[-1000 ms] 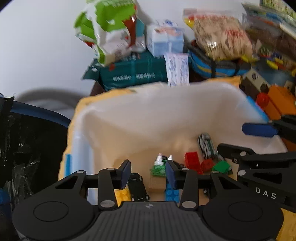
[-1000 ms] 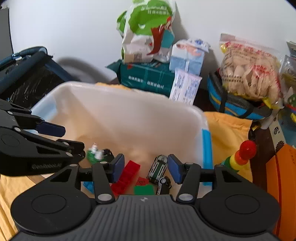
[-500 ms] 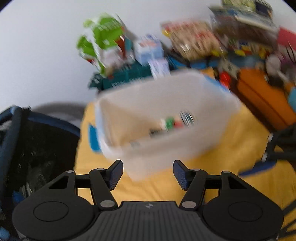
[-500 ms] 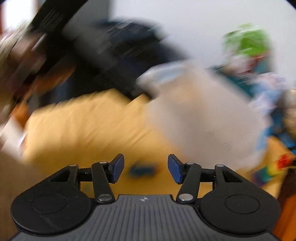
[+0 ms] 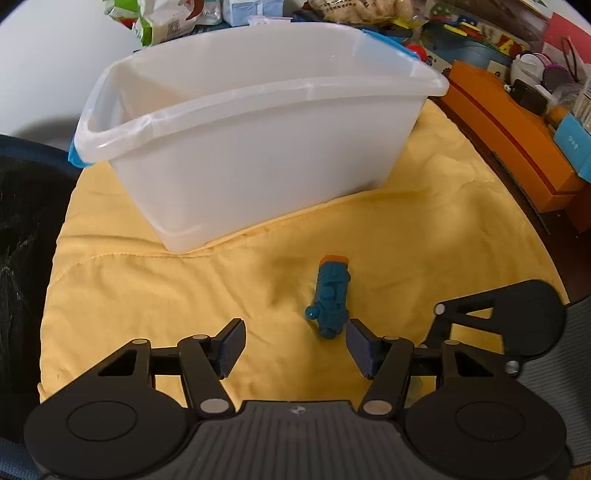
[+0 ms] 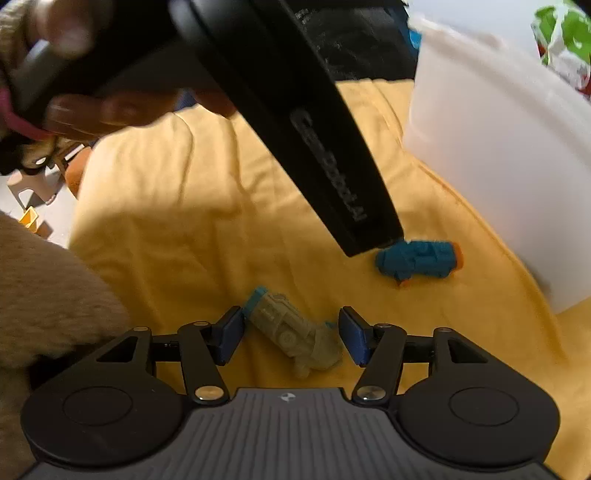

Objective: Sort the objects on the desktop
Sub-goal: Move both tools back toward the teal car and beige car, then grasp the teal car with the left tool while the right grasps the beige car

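A teal toy with an orange tip lies on the yellow cloth in front of the white plastic bin. My left gripper is open and empty, just short of the toy, which lies near its right finger. The teal toy also shows in the right wrist view. A grey-green toy vehicle with teal ends lies between the open fingers of my right gripper; the pads stand apart from it. The left gripper's body crosses the right wrist view.
An orange box lies right of the bin. Snack bags and cartons are stacked behind it. A black mesh chair stands at the left. The white bin stands at the right in the right wrist view.
Both grippers have pulled back out of the bin and dropped low over the yellow cloth. The left now faces the teal toy; the right now straddles the grey-green vehicle.
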